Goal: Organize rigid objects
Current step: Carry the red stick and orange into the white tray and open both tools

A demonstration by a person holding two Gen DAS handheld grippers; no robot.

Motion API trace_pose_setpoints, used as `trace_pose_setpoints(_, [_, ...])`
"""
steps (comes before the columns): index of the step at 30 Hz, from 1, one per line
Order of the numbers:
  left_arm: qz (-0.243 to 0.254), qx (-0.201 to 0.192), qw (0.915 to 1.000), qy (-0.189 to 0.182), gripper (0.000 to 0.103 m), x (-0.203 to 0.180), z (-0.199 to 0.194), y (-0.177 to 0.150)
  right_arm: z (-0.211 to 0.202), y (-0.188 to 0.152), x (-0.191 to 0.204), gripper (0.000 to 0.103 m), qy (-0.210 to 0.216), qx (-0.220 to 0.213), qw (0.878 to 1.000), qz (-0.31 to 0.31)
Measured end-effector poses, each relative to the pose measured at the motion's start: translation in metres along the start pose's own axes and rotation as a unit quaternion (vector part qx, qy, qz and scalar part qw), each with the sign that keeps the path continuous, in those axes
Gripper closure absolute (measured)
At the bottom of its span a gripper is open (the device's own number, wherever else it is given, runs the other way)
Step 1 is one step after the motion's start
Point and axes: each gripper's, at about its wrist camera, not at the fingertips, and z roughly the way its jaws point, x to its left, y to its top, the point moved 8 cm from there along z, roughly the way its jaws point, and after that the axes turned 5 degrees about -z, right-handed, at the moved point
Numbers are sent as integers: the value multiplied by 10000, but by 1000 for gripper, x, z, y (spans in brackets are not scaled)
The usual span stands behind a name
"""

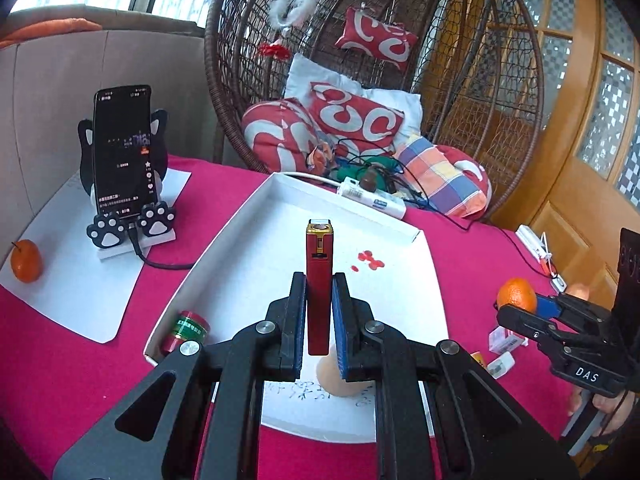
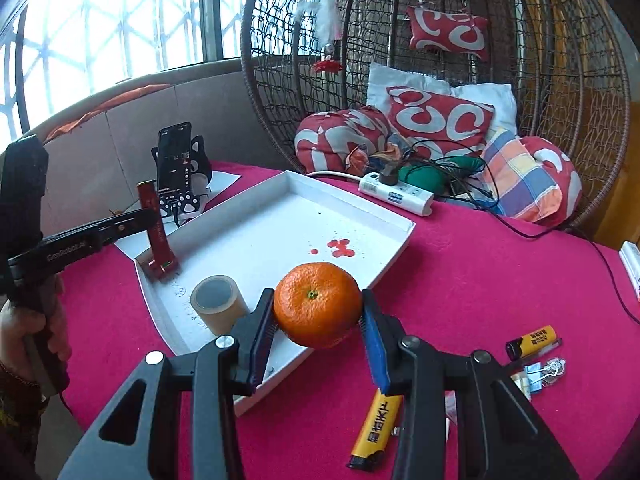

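Meanwhile, orange (image 2: 317,304) — over tray's (image 2: 394,256) near edge

Ahead of our right jaws the white tray (image 2: 384,216) floor lies open, with only the tape roll (image 2: 218,308) crowding their left side.

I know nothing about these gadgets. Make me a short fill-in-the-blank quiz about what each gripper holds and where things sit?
1. The left gripper is clamped on a red ____.
2. The right gripper is clamped on an ____.
3. The tape roll stands inside the white ____.
4. The phone leans in a stand with black ____ feet.

Missing words: lighter; orange; tray; paw
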Motion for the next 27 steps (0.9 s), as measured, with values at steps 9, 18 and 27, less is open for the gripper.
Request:
trace_pose_setpoints(9, [-106,313,9993,198,91,4,24,-17,62,-14,23,62,196,539,9982,175])
trace_pose_setpoints(18, [-478,-45,9978,446,0,23,4,-12,56,-16,13,0,-9,183,9992,368])
trace_pose_setpoints(27, [-490,-389,9955,716,0,9,-20,-20,-6,-17,-1,0,50,-651,9954,706])
